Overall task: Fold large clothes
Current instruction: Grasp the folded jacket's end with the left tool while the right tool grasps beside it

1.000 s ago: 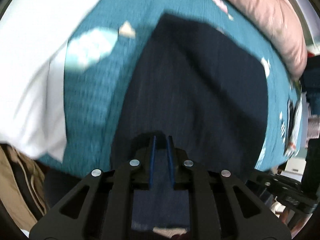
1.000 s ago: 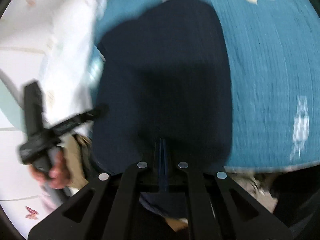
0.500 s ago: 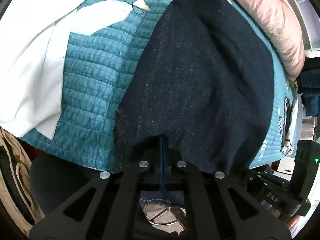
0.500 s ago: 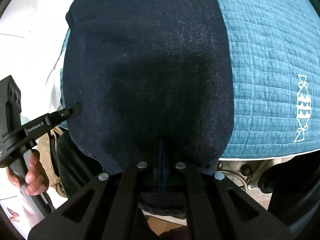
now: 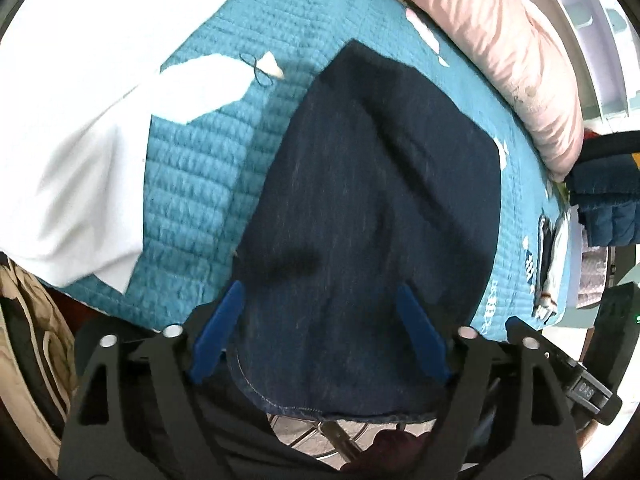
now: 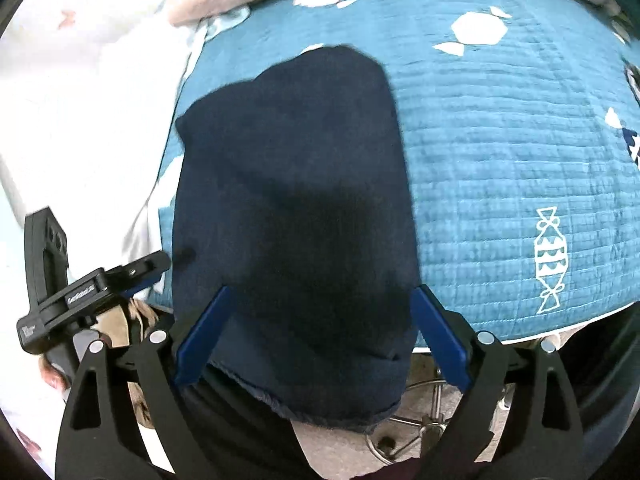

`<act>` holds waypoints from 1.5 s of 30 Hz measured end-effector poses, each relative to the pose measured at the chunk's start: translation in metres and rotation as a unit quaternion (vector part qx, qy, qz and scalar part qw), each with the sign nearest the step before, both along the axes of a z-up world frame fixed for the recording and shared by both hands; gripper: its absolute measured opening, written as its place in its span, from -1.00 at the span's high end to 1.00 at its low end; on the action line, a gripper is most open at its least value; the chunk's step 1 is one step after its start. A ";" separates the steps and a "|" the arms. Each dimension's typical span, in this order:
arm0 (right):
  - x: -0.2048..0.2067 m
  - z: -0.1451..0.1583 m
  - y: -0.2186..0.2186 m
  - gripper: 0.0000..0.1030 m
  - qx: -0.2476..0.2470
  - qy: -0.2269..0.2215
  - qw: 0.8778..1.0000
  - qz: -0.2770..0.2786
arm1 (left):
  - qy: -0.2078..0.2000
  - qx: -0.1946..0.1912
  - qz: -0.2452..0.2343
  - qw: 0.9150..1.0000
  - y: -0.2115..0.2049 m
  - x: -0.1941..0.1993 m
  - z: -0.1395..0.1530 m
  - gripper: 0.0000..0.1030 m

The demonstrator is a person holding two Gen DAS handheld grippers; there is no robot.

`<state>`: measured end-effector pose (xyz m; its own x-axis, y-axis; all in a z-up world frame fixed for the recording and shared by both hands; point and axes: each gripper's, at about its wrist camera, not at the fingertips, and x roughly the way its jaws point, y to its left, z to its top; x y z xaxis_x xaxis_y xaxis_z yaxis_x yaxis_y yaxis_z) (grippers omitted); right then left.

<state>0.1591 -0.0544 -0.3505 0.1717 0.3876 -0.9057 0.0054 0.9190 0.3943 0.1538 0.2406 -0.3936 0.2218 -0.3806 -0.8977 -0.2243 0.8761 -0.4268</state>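
A dark navy denim garment (image 5: 368, 200) lies folded on a teal quilted bedspread (image 5: 192, 184), its near end hanging over the bed's front edge. My left gripper (image 5: 320, 292) is open, its blue fingers (image 5: 218, 332) spread either side of the garment's near end. The garment also shows in the right wrist view (image 6: 296, 208). My right gripper (image 6: 320, 292) is open too, fingers (image 6: 440, 336) wide apart over the hanging hem. The left gripper's body (image 6: 80, 280) shows at the left of the right wrist view.
A white garment (image 5: 72, 168) lies on the bed to the left. A pink duvet (image 5: 500, 40) is heaped at the back. Dark folded clothes (image 5: 604, 200) sit at the far right. A chair base (image 6: 420, 420) stands on the floor below the bed edge.
Both grippers were shut on the garment's near edge; now both have opened and let go. The garment has dropped flat on the bedspread.
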 end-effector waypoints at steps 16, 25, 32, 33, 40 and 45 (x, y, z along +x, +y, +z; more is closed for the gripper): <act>0.046 -0.041 0.001 -0.72 -0.008 0.028 0.999 -0.014 | 0.067 0.035 -0.020 0.997 -0.005 0.042 -0.057 -0.72; 0.065 -0.086 0.005 -0.83 0.012 0.067 0.998 -0.013 | 0.061 0.027 -0.018 0.998 -0.012 0.047 -0.066 -0.83; 0.072 -0.104 -0.002 -0.67 0.075 0.075 0.994 -0.026 | 0.058 0.035 -0.015 0.998 -0.018 0.050 -0.068 -0.84; 0.071 -0.101 -0.002 -0.56 0.076 0.073 0.994 -0.022 | 0.057 0.036 -0.015 0.998 -0.023 0.047 -0.069 -0.84; 0.056 -0.069 -0.036 0.24 0.115 0.089 0.988 -0.043 | 0.054 0.047 -0.033 0.997 -0.045 0.038 -0.052 -0.84; 0.051 -0.063 -0.060 0.24 0.094 0.085 0.991 -0.048 | 0.062 -0.029 -0.029 0.997 -0.056 0.031 -0.055 -0.84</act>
<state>0.2102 -0.1143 -0.4137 0.0672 0.5418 -0.8378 0.1703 0.8212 0.5447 0.1847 0.1847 -0.4484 0.0864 -0.4409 -0.8934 -0.2286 0.8640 -0.4485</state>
